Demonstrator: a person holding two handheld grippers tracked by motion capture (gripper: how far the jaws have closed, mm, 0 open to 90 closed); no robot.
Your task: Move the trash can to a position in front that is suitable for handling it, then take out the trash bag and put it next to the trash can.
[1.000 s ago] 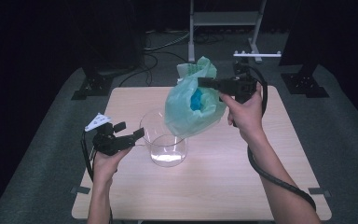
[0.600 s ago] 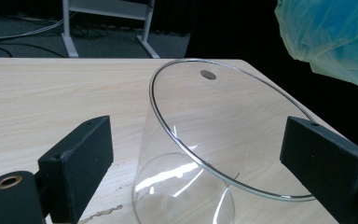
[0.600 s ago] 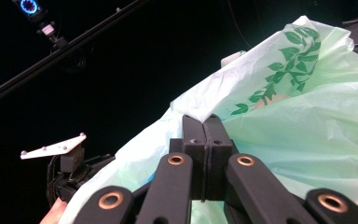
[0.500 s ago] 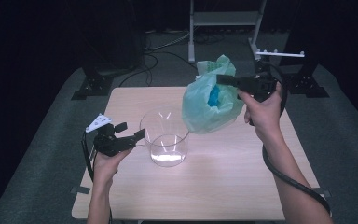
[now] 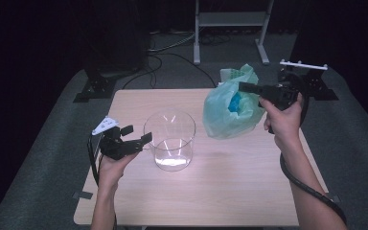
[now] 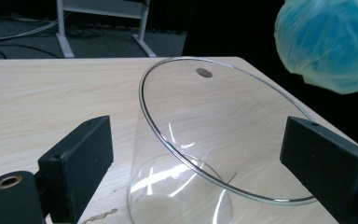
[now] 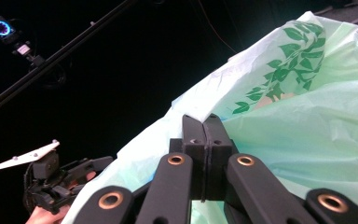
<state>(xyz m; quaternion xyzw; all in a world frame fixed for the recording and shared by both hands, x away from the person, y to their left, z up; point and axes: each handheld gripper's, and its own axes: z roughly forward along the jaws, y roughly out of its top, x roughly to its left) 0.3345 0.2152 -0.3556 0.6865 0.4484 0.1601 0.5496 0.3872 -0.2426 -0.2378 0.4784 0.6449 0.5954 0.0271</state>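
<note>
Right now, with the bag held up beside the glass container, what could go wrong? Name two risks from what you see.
1. The right gripper pinches only a thin fold of the green plastic bag, which hangs clear of the table; the film could slip or tear.
2. The left gripper, jaws open, sits close beside the clear glass container; a nudge might push or tip it.

Pale green plastic bag [image 5: 230,112], leaf print near its top, something blue inside, hangs above the table's [image 5: 196,201] far right part, pinched at its upper edge. Clear glass jar [image 5: 169,140] stands upright, open-mouthed, at mid-table, apart from the bag.
</note>
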